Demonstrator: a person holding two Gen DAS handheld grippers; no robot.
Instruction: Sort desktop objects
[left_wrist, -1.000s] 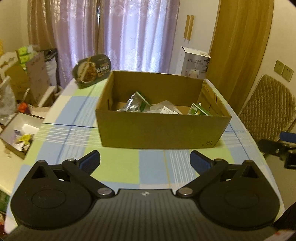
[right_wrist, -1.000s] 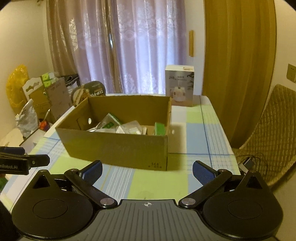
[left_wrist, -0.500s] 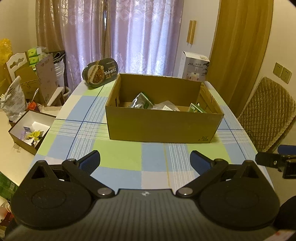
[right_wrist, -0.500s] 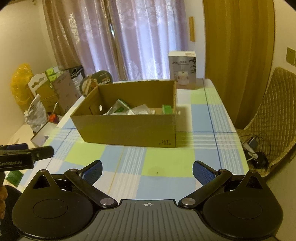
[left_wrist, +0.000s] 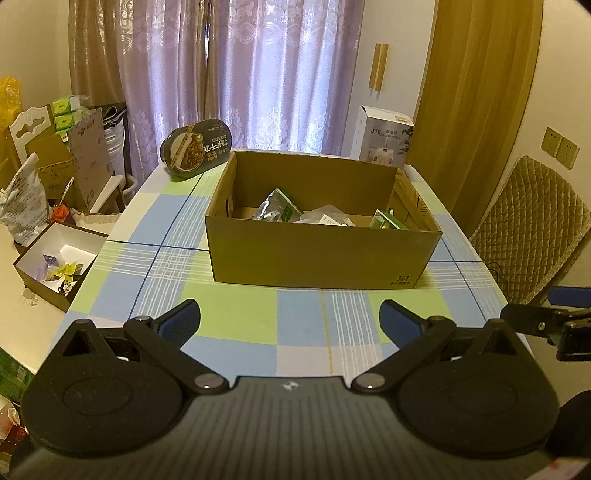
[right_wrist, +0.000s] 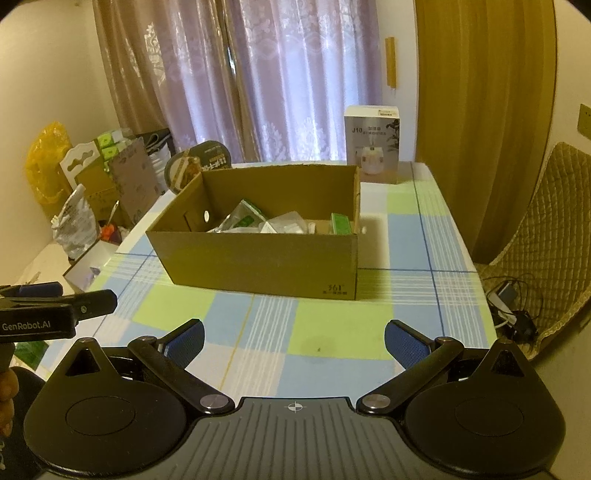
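An open cardboard box (left_wrist: 321, 258) sits on the checked tablecloth (left_wrist: 236, 321), roughly mid-table and nearer the far end. Inside the box lie a crinkled silver-and-green packet (left_wrist: 279, 208) toward its left, some pale wrapped items (left_wrist: 328, 218) in the middle, and a small green carton (left_wrist: 388, 221) against its right wall. In the right wrist view the same box (right_wrist: 266, 258) shows a round hole in its left wall, and the green carton (right_wrist: 340, 223) stands in its right corner.

Behind the box, at its far left corner, a dark oval food tub (left_wrist: 197, 147) leans on edge. Behind the far right corner of the box stands a white humidifier carton (left_wrist: 384, 138) marked J10. To the left of the box, off the table, a low white-lined tray (left_wrist: 59, 266) holds small odds and ends. To the right of the box is a quilted chair (left_wrist: 532, 229).

On the near side of the box, the left gripper (left_wrist: 290, 319) hovers over the cloth with its blue-padded jaws spread wide and nothing between them. The right gripper (right_wrist: 293, 338) is likewise on the near side of the box, jaws spread wide and empty. Both stand well apart from the box.
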